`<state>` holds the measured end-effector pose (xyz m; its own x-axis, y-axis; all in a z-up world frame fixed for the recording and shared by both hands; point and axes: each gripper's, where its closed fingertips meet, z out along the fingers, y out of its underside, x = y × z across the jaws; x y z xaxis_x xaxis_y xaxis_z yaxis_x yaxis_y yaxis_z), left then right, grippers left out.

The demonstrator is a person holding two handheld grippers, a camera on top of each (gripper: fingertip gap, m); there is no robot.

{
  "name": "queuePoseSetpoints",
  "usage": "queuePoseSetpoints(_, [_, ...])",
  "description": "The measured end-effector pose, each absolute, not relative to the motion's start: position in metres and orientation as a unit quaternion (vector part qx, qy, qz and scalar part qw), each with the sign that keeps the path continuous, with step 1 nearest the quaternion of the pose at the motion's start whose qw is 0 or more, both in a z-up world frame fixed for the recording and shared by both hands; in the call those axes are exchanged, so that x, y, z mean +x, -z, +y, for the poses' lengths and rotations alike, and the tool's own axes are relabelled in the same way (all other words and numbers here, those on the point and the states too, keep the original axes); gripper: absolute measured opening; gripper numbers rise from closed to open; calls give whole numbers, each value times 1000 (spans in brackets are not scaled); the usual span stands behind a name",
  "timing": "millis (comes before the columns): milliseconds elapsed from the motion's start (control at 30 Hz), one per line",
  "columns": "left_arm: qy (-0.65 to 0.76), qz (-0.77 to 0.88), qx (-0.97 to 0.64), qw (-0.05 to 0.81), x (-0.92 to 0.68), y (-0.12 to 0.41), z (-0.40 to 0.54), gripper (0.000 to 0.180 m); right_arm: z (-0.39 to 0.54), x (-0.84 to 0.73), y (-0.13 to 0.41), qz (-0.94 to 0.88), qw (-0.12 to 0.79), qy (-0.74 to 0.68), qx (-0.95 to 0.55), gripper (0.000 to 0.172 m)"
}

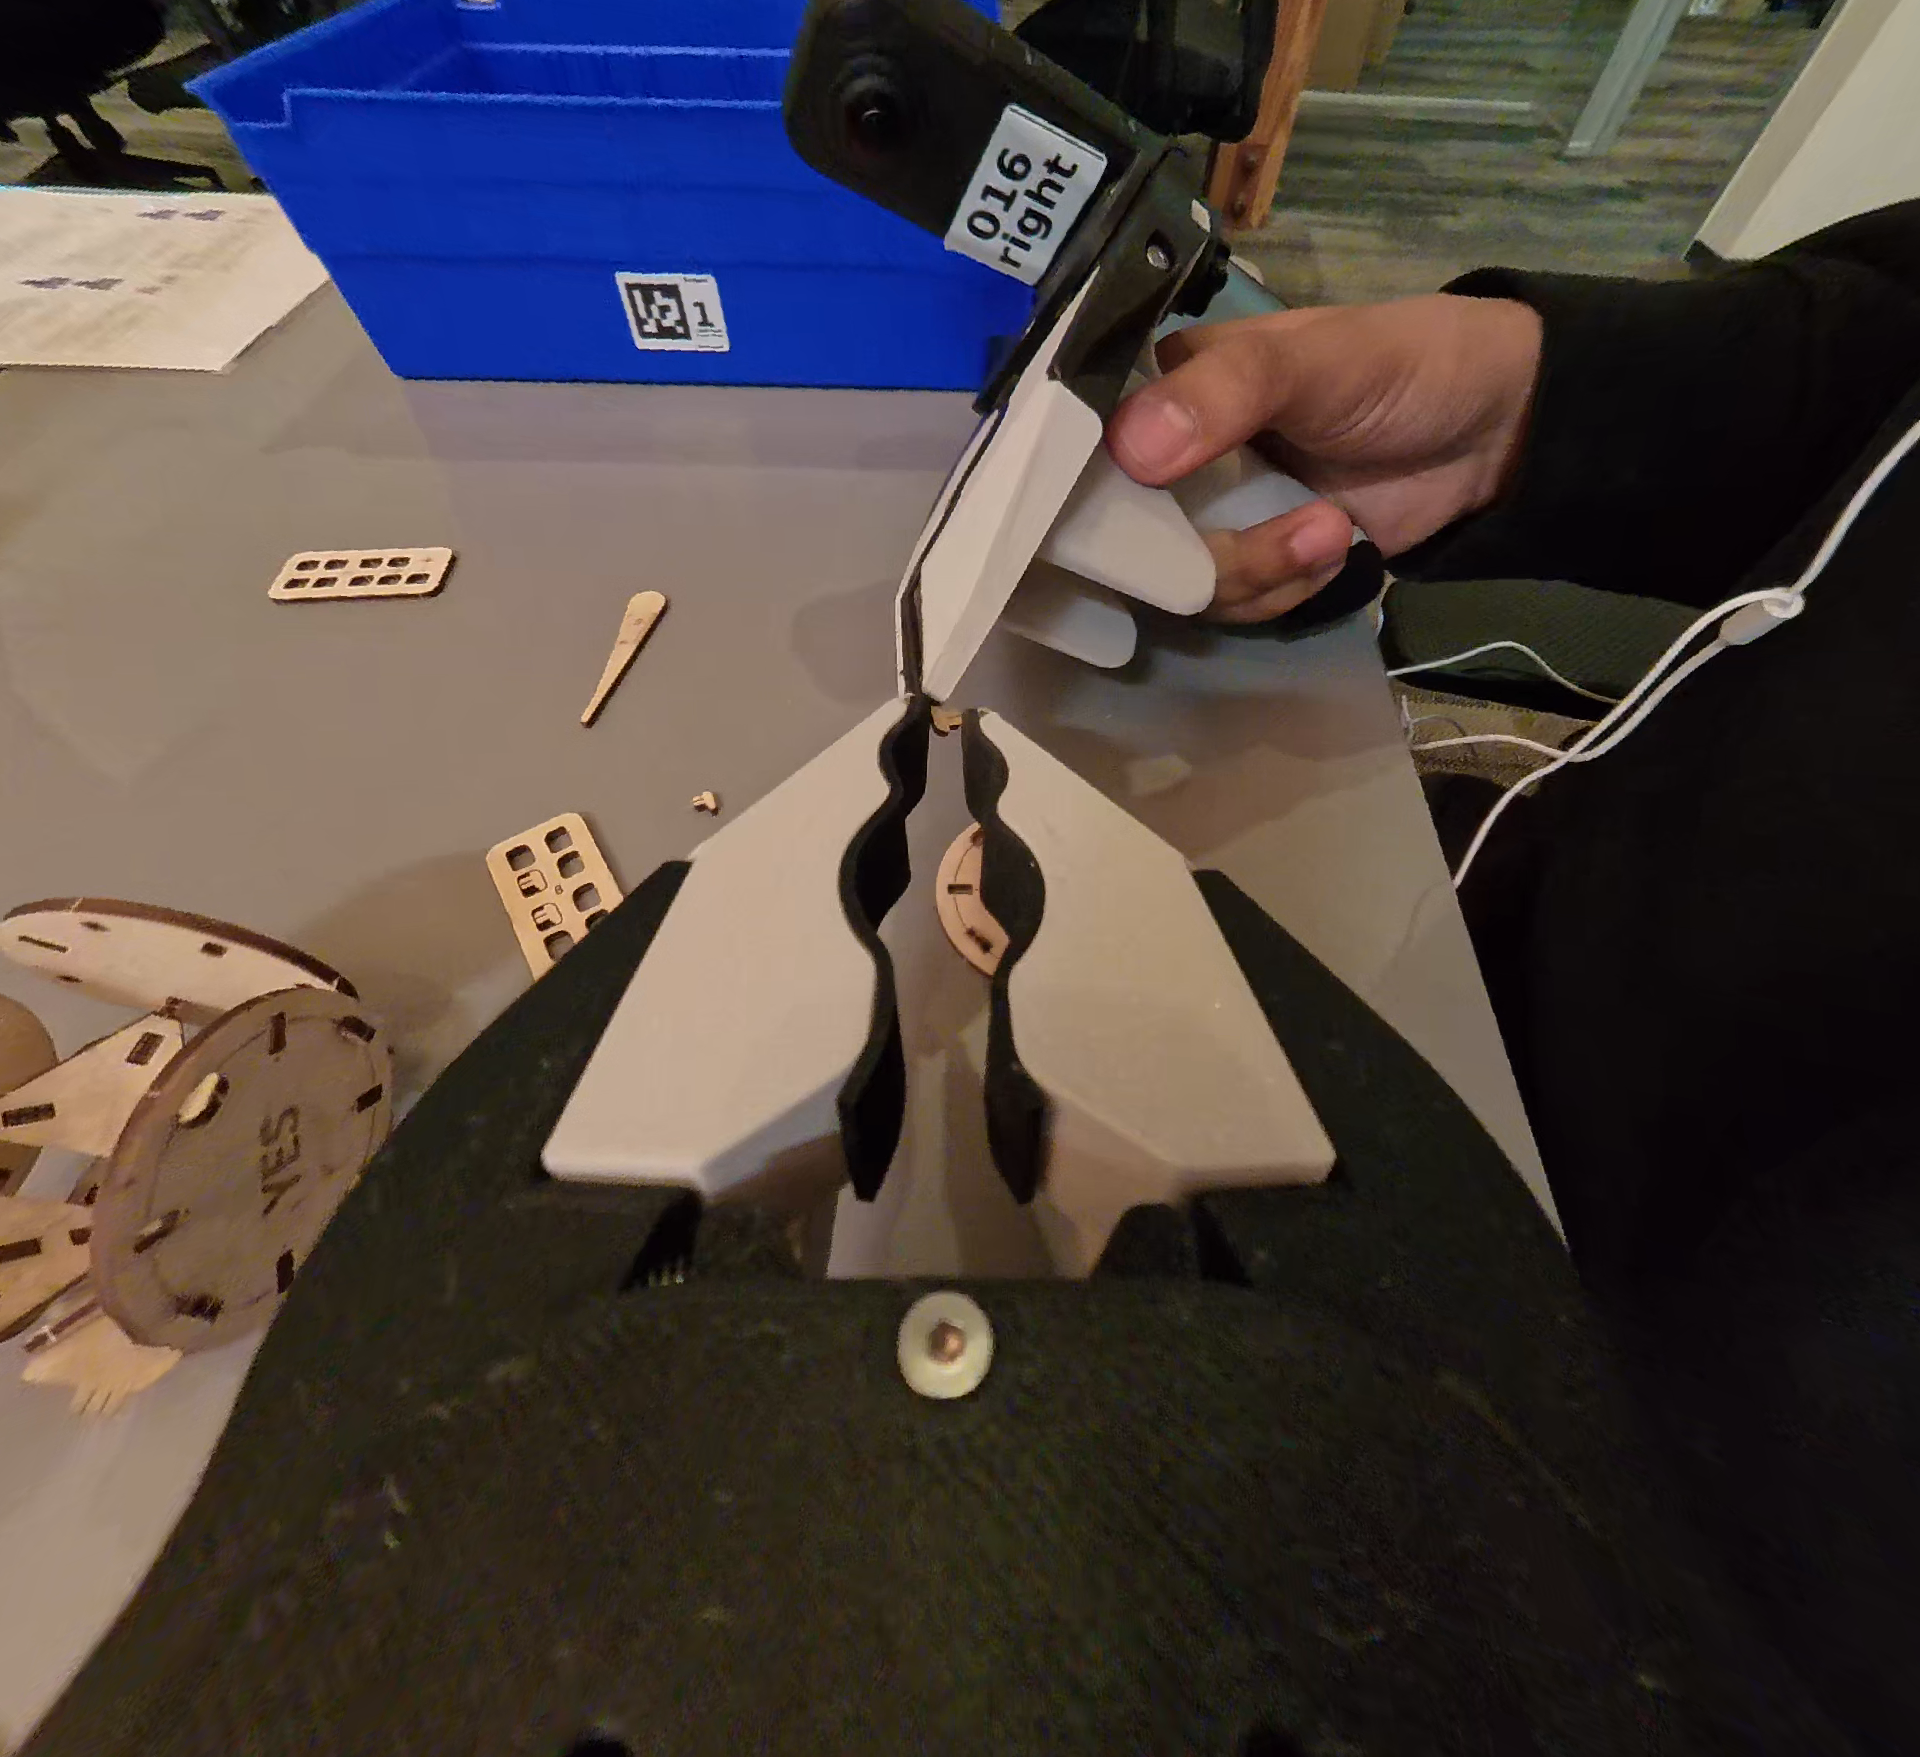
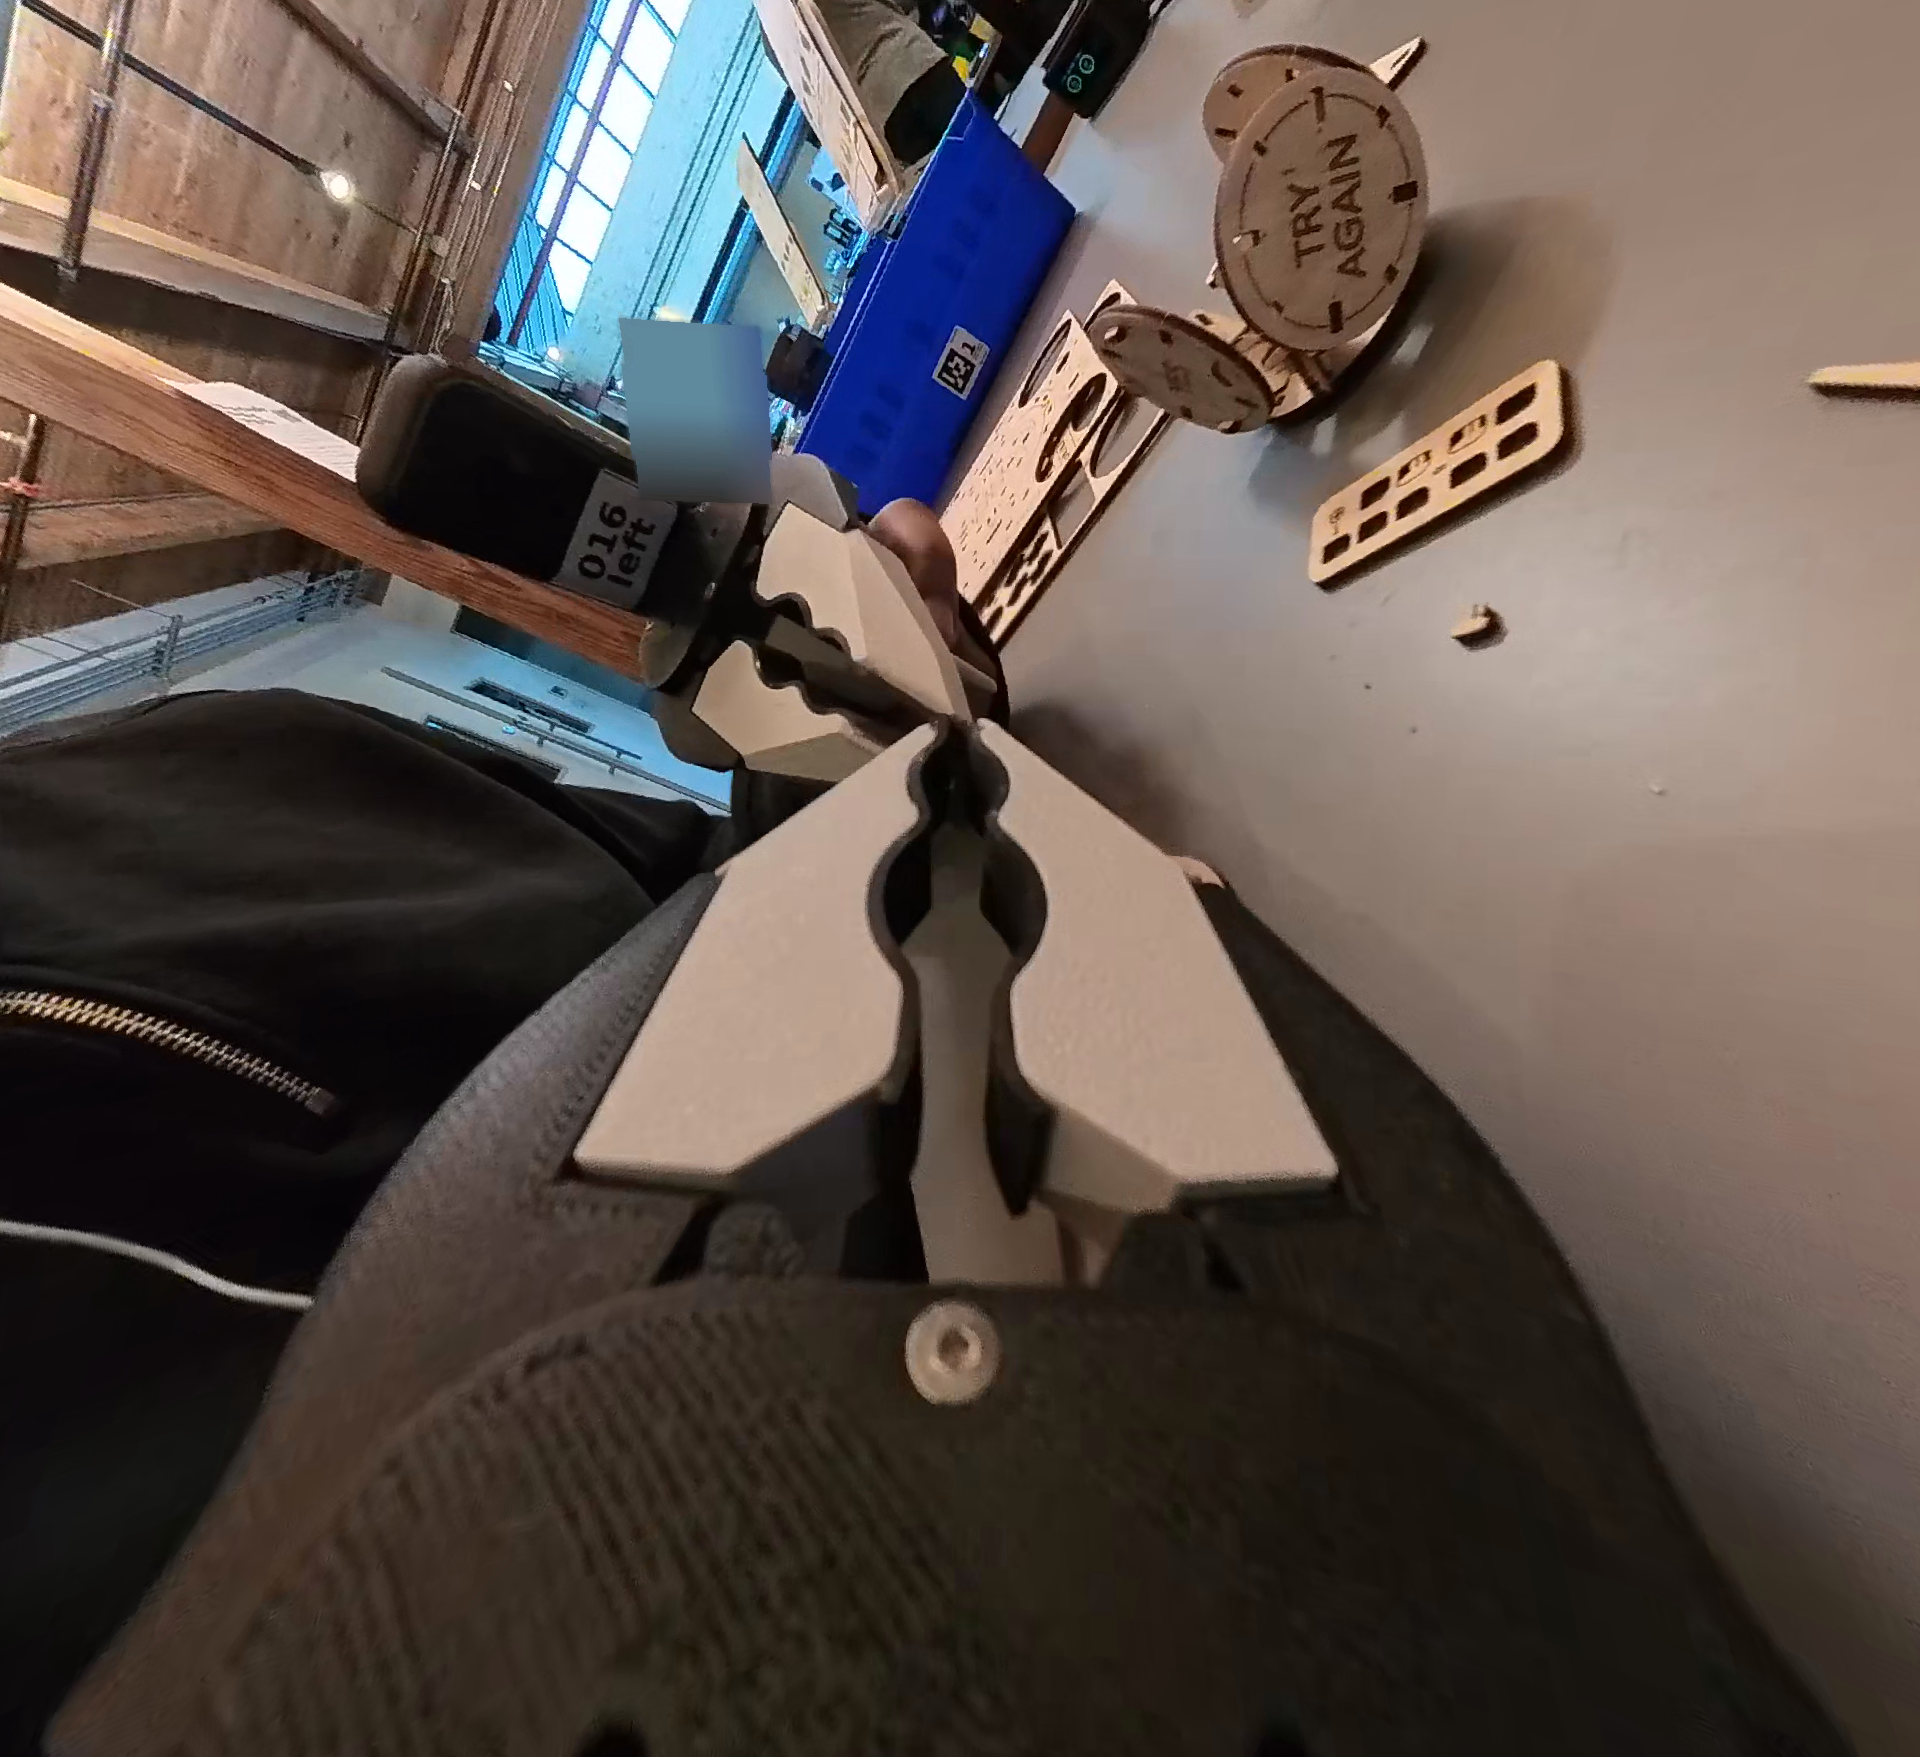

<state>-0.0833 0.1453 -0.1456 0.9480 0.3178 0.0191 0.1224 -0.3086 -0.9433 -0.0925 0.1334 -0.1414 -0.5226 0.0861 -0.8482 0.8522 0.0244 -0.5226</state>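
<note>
Meeting tip to tip above a grey table (image 1: 312, 481), two hand-held grippers come together around a tiny pale wooden peg (image 1: 943, 721). Seen from its own camera, the left gripper (image 1: 943, 720) has its black wavy pads drawn nearly together at the tips, and the peg sits right between those tips; whether the pads press on it cannot be told. The right gripper (image 1: 914, 684), held in a hand (image 1: 1340, 429) coming from a black sleeve, points down with its fingers closed flat against each other, their tips touching or almost touching the peg and the left gripper's tips. Below the left gripper's fingers a small round wooden disc (image 1: 961, 897) lies on the table. Farther left lie a slotted wooden strip (image 1: 362, 573), a tapered wooden stick (image 1: 623, 656), another tiny peg (image 1: 705, 801), a windowed wooden panel (image 1: 556, 886) and an assembled model of wooden discs (image 1: 208, 1146). A blue bin (image 1: 582, 180) stands at the back.
</note>
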Motion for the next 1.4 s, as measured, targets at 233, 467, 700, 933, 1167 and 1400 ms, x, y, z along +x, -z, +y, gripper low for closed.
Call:
queuePoseSetpoints(233, [-94,-158,-786,591,-91,137,139,8,136,-103,133,611,310,620,383,0])
queuePoseSetpoints(467, [-97,-198,-748,626,-100,123,135,17,127,-111,116,565,296,671,378,0])
queuePoseSetpoints(700, [-143,-202,-733,633,-107,114,129,12,118,-111,110,562,301,679,364,0])
queuePoseSetpoints(933, [-142,-216,-716,649,-112,108,120,8,116,-113,108,566,297,681,356,0])
queuePoseSetpoints(1167, [-142,-210,-719,647,-111,110,120,8,118,-118,104,533,313,698,362,0])
queuePoseSetpoints(1400, [162,-245,-632,717,-93,99,129,9,123,-110,84,565,222,741,288,0])
